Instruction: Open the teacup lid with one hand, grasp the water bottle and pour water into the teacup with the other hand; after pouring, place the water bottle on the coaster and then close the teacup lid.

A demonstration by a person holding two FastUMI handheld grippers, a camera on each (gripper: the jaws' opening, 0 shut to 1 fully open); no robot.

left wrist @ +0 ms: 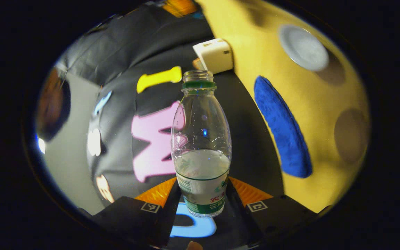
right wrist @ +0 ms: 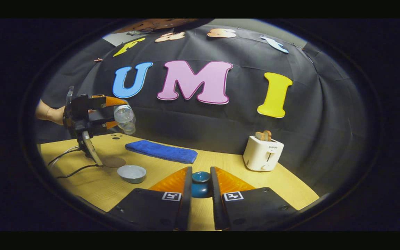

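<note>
Left hand-held gripper (left wrist: 201, 201) held the water bottle (left wrist: 201, 146) by its labelled lower body, both fingers pressed on it, lifted and tipped above the desk (right wrist: 92, 184) near the pale teacup (right wrist: 131, 173) and round coaster (right wrist: 114, 161). Uncapped and about a third full, it looked light, its thin clear plastic liable to dent and slip; the label band seemed the safest hold. Right hand-held gripper (right wrist: 201, 189) was closed narrowly around a dark blue lid (right wrist: 201, 184), apparently the teacup's, well apart from the cup
</note>
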